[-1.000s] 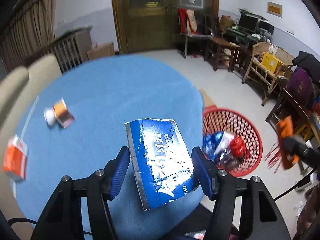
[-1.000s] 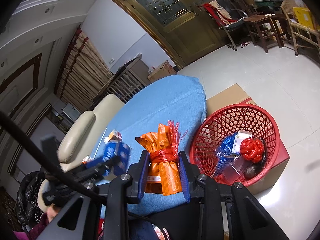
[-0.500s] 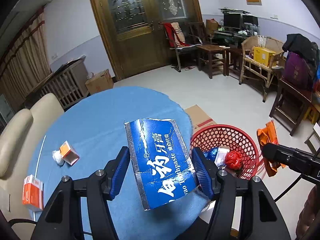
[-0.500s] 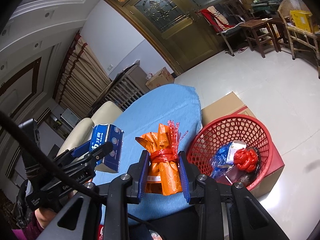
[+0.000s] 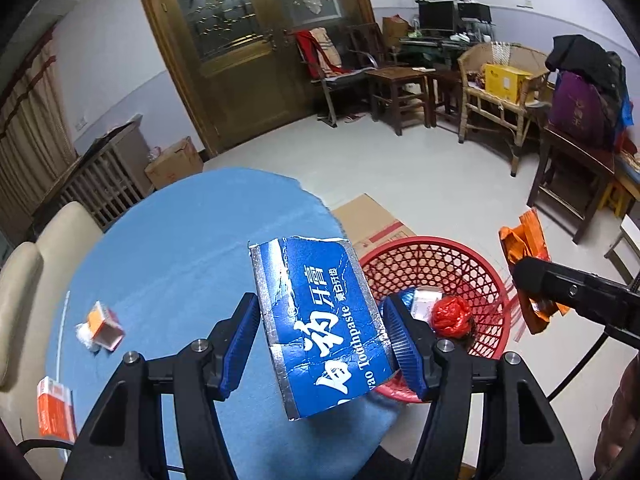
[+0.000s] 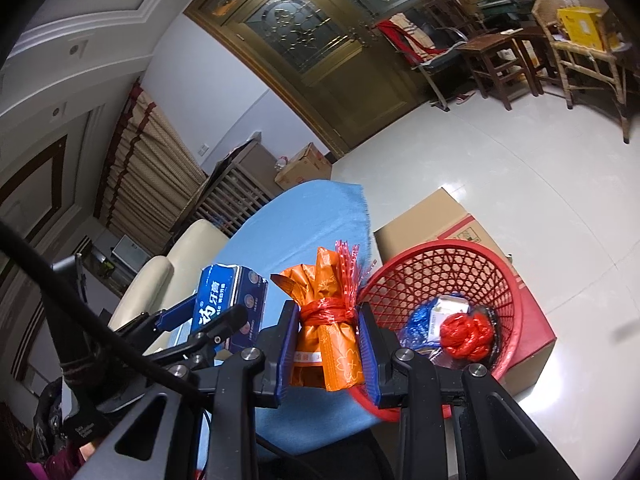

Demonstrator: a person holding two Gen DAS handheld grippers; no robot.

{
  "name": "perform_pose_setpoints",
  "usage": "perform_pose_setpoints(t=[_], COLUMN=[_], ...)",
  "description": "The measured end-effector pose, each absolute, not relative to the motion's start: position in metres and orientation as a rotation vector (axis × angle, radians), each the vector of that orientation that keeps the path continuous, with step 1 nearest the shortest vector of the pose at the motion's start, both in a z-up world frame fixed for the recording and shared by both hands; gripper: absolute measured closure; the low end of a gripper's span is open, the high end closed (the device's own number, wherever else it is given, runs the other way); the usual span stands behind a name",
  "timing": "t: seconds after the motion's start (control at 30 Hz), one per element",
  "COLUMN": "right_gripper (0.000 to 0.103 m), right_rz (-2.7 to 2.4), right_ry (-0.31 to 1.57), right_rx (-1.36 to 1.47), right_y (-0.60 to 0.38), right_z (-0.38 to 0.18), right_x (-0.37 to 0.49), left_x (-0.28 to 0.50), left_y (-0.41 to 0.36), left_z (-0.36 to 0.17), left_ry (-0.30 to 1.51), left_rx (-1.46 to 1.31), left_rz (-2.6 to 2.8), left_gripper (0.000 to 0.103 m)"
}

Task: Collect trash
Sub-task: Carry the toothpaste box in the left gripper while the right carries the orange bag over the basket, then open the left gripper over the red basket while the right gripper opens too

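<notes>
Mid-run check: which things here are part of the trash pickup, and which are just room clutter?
Job:
- toothpaste box, clamped in the left gripper
- orange packet, clamped in the right gripper
- red basket
- two small orange boxes on the blue table

Clutter:
- cardboard box on the floor
- yellow box on the wicker chair

Both wrist cams look down-fwd; share red basket (image 5: 472, 264), blue table (image 6: 312, 224).

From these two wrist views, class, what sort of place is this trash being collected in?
Most likely a lived-in home sitting room: carved wooden double doors, wooden chairs and a wicker armchair along the wall, a cluttered computer desk, and a cream sofa beside the blue-clothed table.
</notes>
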State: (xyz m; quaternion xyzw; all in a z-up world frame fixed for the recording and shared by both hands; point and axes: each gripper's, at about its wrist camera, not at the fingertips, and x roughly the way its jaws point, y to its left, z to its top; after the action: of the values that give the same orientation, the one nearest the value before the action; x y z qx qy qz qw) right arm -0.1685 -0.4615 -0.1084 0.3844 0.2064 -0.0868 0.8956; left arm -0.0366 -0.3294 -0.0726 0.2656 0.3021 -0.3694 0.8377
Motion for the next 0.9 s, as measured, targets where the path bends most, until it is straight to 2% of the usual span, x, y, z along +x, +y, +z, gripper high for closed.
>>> perform_pose_setpoints(t=[0.43, 0.5, 0.53, 0.7, 0.9], right_gripper=[0.069, 0.053, 0.039, 0.039, 0.039], right_rz=[-0.265, -0.283, -0.287, -0.294, -0.258], right_ry=[0.463, 0.487, 0.487, 0.483, 0.503], right_rx=[0.907, 0.935, 0.946, 0.917, 0.854], right_y=[-0.512, -0.517, -0.519, -0.514, -0.495], right_z=[-0.143, -0.149, -0.151, -0.149, -0.134], right_x=[-0.148, -0.144, -0.144, -0.143, -0.121], left_x=[-0.022, -0.02, -0.018, -0.001, 0.033], left_y=[-0.375, -0.375, -0.374, -0.358, -0.293], left_z=[-0.111, -0.114, -0.114, -0.113, -0.106], left_ry=[0.809, 0.809, 0.809, 0.827, 0.827], left_rx=[0.534, 0.547, 0.548, 0.512, 0.437], left_rz=[-0.959, -0.958, -0.955, -0.93, -0.807], left_gripper=[0.035, 0.035, 0.035, 0.034, 0.034])
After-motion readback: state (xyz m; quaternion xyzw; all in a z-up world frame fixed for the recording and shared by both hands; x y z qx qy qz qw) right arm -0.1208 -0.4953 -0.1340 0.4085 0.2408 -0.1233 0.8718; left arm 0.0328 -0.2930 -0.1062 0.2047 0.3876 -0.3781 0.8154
